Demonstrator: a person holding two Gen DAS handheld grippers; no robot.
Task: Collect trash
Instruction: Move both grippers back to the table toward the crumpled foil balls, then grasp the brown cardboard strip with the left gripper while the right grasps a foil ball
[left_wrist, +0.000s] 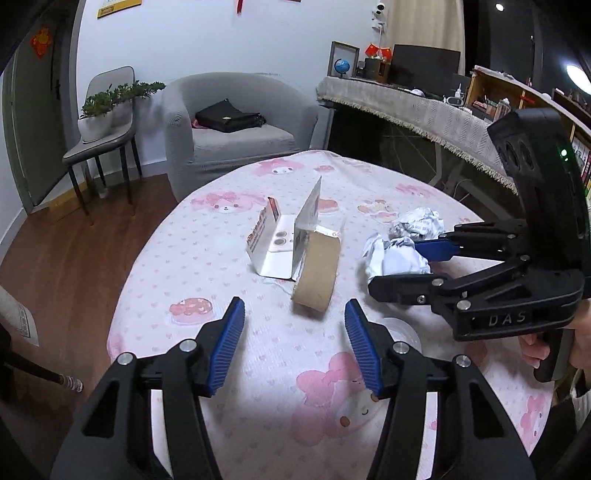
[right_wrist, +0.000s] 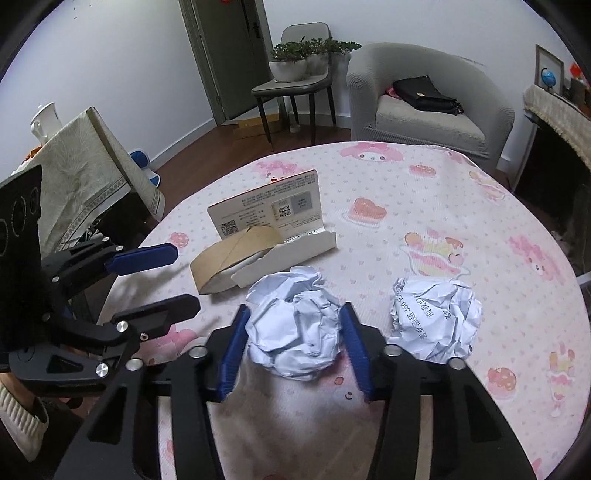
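The right tool (right_wrist: 293, 325) sits open astride a paper ball (right_wrist: 295, 328) on the desk (right_wrist: 424, 206), the left tool (left_wrist: 295, 347) open and empty; closing off-centre could squirt the ball away.

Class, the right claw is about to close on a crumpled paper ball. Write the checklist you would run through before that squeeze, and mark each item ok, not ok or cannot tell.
1. Right claw open: ok.
2. Plain white crumpled paper ball sits between its blue fingers: ok.
3. Second crumpled paper ball with printed text lies outside the claw, to its right: ok.
4. Left claw open, holding nothing, apart from the target: ok.
5. Flattened brown cardboard ring and opened white card box lie beyond the ball, out of the closing path: ok.
6. Fingers low enough to grip the ball at its middle: cannot tell.
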